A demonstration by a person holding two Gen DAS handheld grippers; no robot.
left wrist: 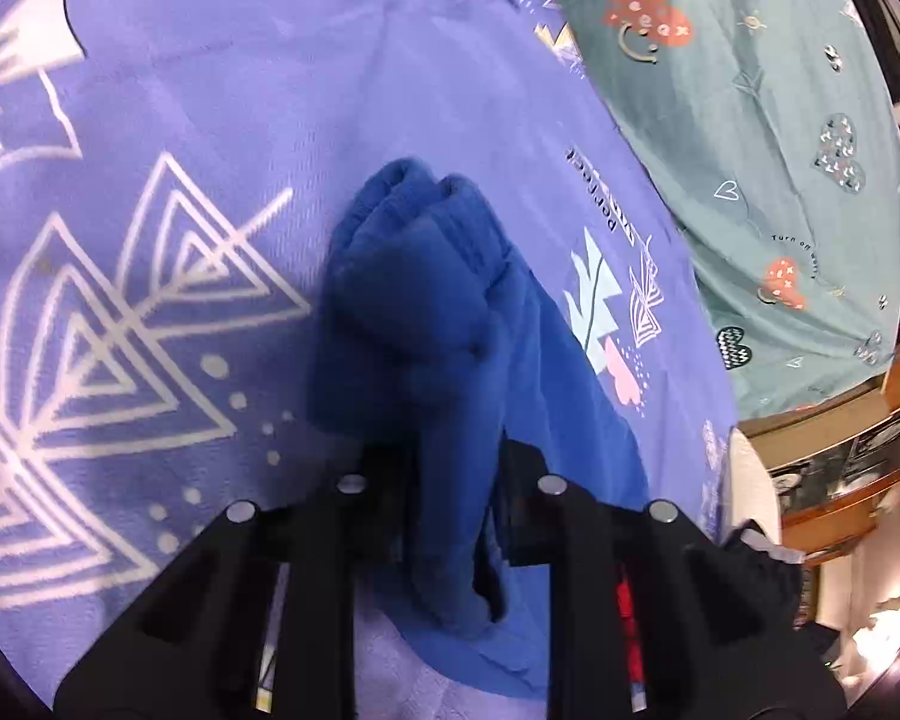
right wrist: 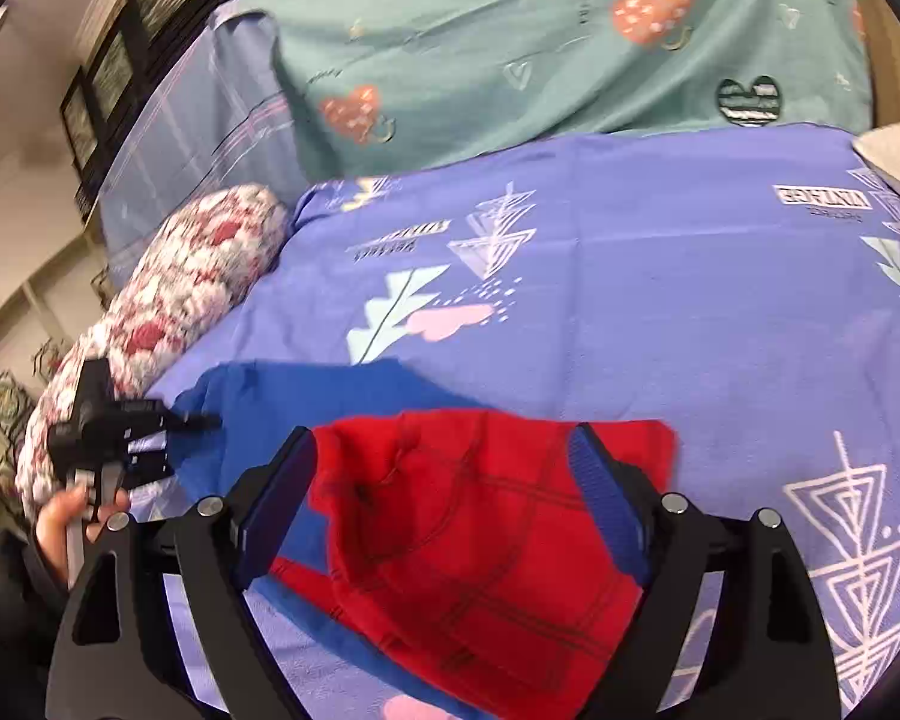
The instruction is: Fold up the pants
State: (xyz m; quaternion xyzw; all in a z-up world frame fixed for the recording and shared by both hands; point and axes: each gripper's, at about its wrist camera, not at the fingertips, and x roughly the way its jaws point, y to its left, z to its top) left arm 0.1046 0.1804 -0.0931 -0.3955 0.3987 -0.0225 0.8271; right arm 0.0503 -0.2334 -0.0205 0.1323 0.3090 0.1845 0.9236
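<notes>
one pair of pants (right wrist: 474, 546), blue and red, lying on a bed under a purple sheet (right wrist: 660, 324) printed with white triangle and leaf motifs. in the right wrist view the red part, crossed by dark grid lines, lies in front, with blue cloth running out from under it to the left and along its lower edge.

one left gripper (left wrist: 456, 480): black fingers (left wrist: 390, 498) closed on a bunched fold of the blue cloth, which rises between them as a thick rolled lump and trails down past them toward the camera. the same gripper (right wrist: 201, 420) shows small at the left of the right wrist view, its tip at the blue edge of the pants, with the person's left hand (right wrist: 69, 519) on its handle.

one right gripper (right wrist: 444, 510): fingers with blue pads (right wrist: 603, 498) spread wide, one to each side of the red part of the pants, gripping nothing; whether the tips touch the cloth cannot be told.

one teal sheet (right wrist: 540, 30) with heart prints, beyond the purple one.

one red and white floral pillow (right wrist: 192, 276), at the left edge of the bed, beside the purple sheet.
</notes>
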